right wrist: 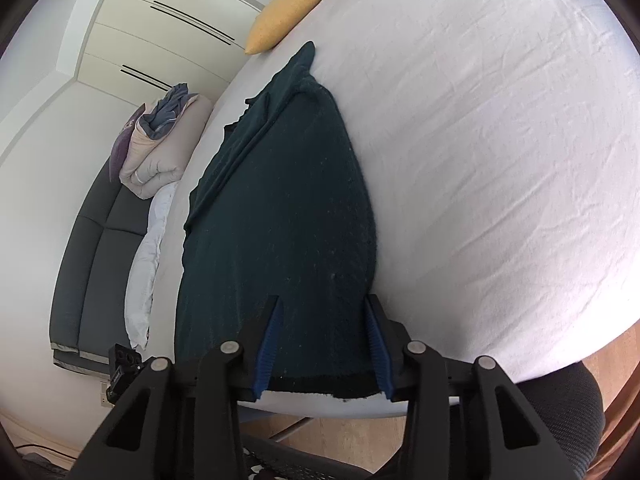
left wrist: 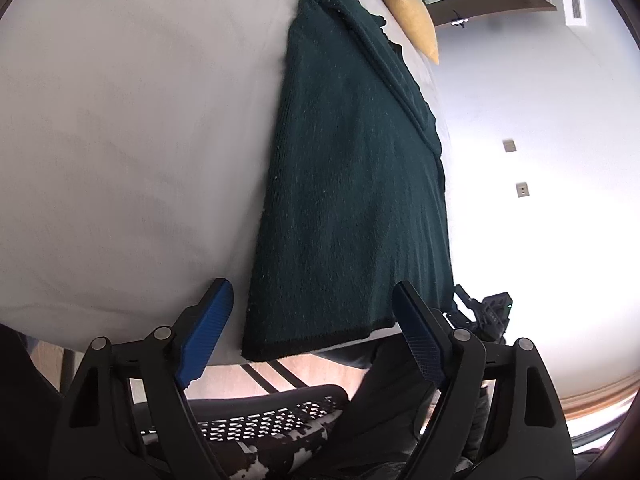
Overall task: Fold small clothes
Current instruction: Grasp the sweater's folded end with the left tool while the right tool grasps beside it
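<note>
bed: white sheet (right wrist: 500, 160) | yellow cushion (right wrist: 286, 16) at far edge | rolled duvet (right wrist: 160, 152) on dark sofa (right wrist: 100, 248) | mesh chair (left wrist: 272, 420)

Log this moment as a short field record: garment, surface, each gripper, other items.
garment: dark green knit sweater, folded lengthwise into a long strip, black hem at the near edge
surface: white bed sheet, lightly wrinkled
left gripper: open, at the hem, nothing held
right gripper: open, fingers straddling the hem's corner area, not closed on it
other items: yellow pillow at the far end; folded duvet on a dark sofa
</note>
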{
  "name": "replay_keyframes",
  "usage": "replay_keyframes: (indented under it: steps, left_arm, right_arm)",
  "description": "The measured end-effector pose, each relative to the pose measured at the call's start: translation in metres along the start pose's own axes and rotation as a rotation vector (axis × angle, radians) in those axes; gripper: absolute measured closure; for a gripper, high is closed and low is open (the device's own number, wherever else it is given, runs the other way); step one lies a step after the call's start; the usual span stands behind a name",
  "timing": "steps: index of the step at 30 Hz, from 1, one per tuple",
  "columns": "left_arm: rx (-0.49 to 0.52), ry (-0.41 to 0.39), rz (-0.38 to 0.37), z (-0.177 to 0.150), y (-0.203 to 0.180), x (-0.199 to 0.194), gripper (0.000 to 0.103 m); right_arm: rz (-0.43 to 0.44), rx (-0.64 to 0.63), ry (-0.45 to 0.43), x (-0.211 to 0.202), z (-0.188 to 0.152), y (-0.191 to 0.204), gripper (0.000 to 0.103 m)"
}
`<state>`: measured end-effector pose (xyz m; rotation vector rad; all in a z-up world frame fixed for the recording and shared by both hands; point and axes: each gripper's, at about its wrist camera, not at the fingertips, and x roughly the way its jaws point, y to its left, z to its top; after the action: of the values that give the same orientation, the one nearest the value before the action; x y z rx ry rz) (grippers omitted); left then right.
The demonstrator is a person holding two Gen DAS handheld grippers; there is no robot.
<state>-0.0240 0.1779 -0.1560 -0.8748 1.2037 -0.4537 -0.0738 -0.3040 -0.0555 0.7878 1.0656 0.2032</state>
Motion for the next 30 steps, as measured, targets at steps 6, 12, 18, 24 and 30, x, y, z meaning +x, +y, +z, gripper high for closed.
replay_keyframes:
  steps: [6,12,18,24,30]
  left_arm:
    - [-0.059,0.022,-0.039,0.0,0.007,0.0,0.032]
    - [-0.082,0.035,-0.06,0.0,0.013,0.002,0.053]
    - [-0.106,0.014,-0.065,-0.002,0.023,0.001,0.073]
    - [-0.048,0.02,-0.044,-0.006,0.012,0.008,0.079]
    - [-0.037,0.032,-0.031,-0.007,0.011,0.015,0.079]
  right_arm:
    - [0.02,0.014,0.006,0.001,-0.001,-0.002,0.064]
    - [0.029,0.013,0.012,0.003,-0.003,0.0,0.067]
    - [0.03,0.033,0.01,0.003,-0.004,-0.005,0.076]
    - [0.03,0.04,0.016,0.003,-0.005,-0.007,0.079]
    - [0.034,0.053,0.032,0.003,-0.007,-0.011,0.079]
